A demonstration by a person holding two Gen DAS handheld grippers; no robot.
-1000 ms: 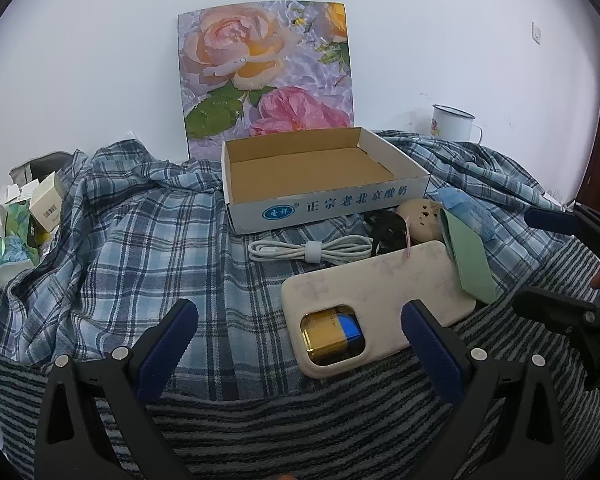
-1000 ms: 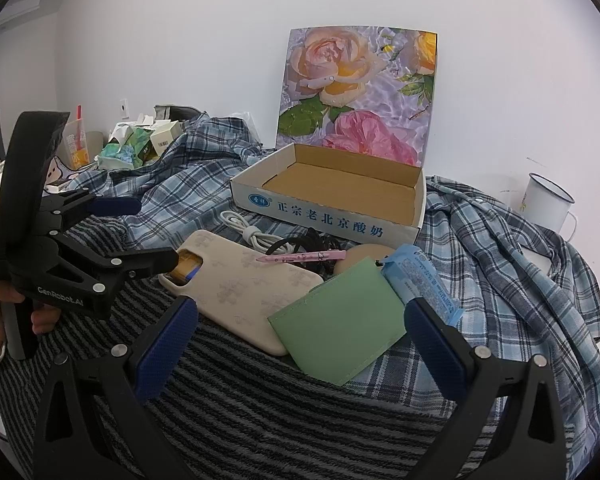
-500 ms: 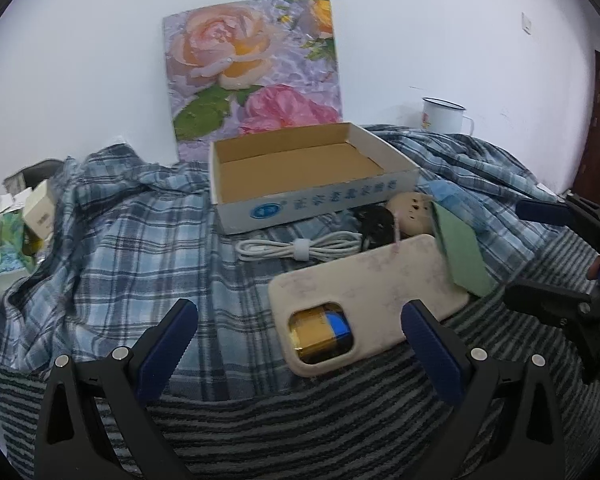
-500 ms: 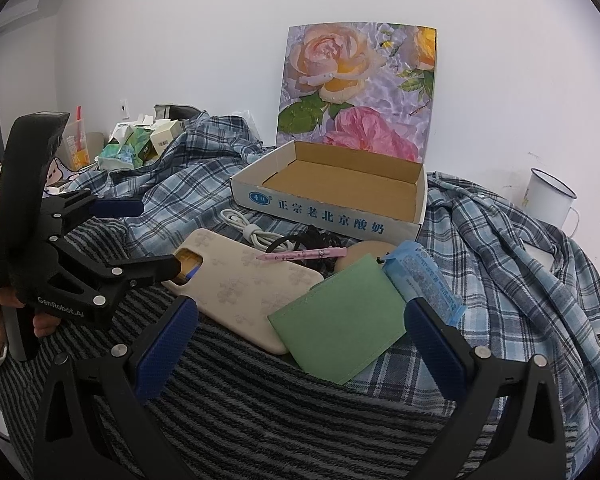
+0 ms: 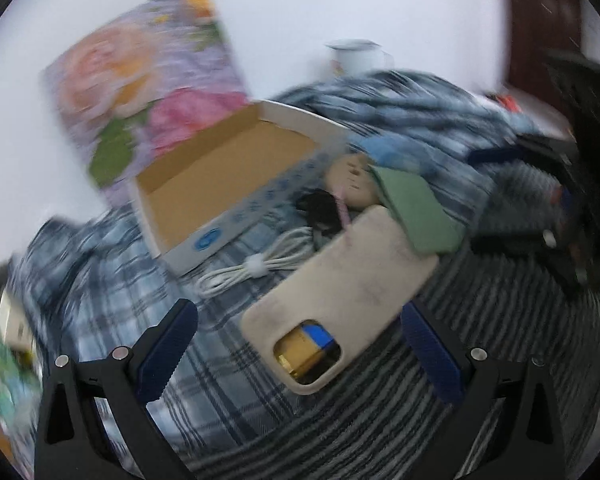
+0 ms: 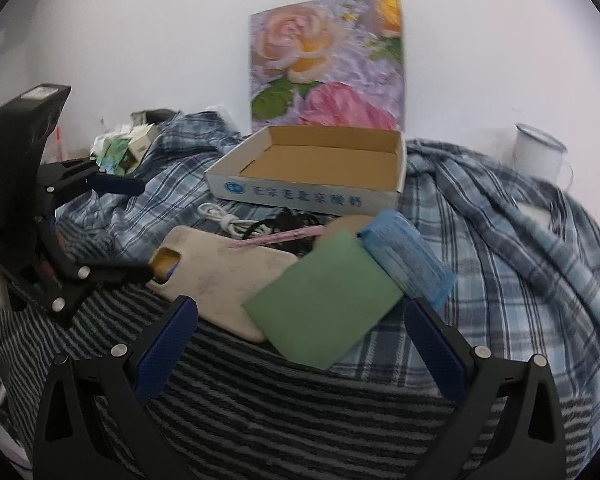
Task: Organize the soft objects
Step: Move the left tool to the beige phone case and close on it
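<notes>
Bedding covers the surface: a plaid blue shirt [image 6: 500, 216] behind and a striped dark cloth [image 6: 300, 400] in front, before a white wall. At far left the left gripper [image 6: 136, 228] hangs low with its jaws apart, one lower fingertip at the beige phone case [image 6: 228, 276]. Right gripper [image 6: 300, 344] hovers spread wide over the green card sleeve [image 6: 324, 300]. Behind both, the cardboard box [image 6: 312, 192] stands empty, a white mug [image 6: 540, 154] at far right.
</notes>
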